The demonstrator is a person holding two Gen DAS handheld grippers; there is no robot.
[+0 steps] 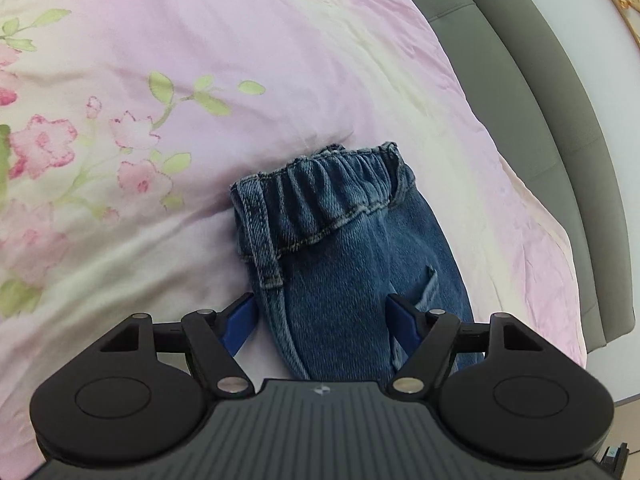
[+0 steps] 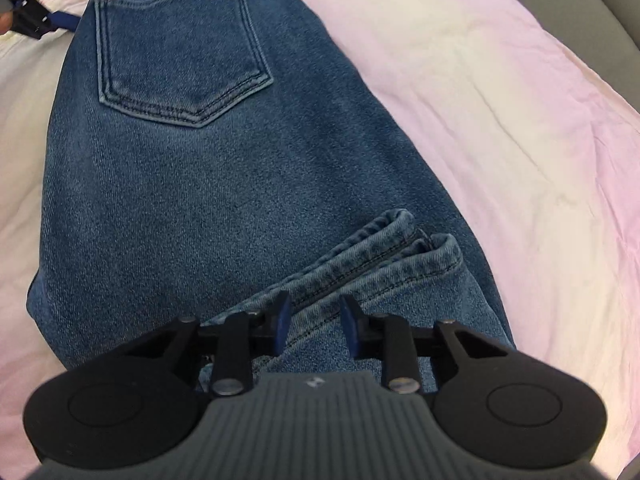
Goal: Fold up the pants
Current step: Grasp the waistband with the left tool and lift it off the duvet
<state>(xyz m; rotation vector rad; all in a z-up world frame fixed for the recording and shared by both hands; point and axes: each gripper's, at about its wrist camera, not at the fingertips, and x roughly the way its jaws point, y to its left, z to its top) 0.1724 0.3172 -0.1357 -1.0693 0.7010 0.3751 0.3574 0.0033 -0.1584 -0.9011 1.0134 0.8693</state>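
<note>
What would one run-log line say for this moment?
task: fold pants | jeans: folded on floral sheet | left gripper: open astride waist end | right gripper: open over leg hems

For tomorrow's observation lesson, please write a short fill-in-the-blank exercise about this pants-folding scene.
1. The jeans lie on a bedsheet printed with pink ____.
2. The back pocket faces ____.
3. The leg hems lie folded onto the ____ of the jeans.
4. The left hand-held gripper has its jaws wide ____ near the elastic waistband.

Missing words: flowers; up; seat; open
</note>
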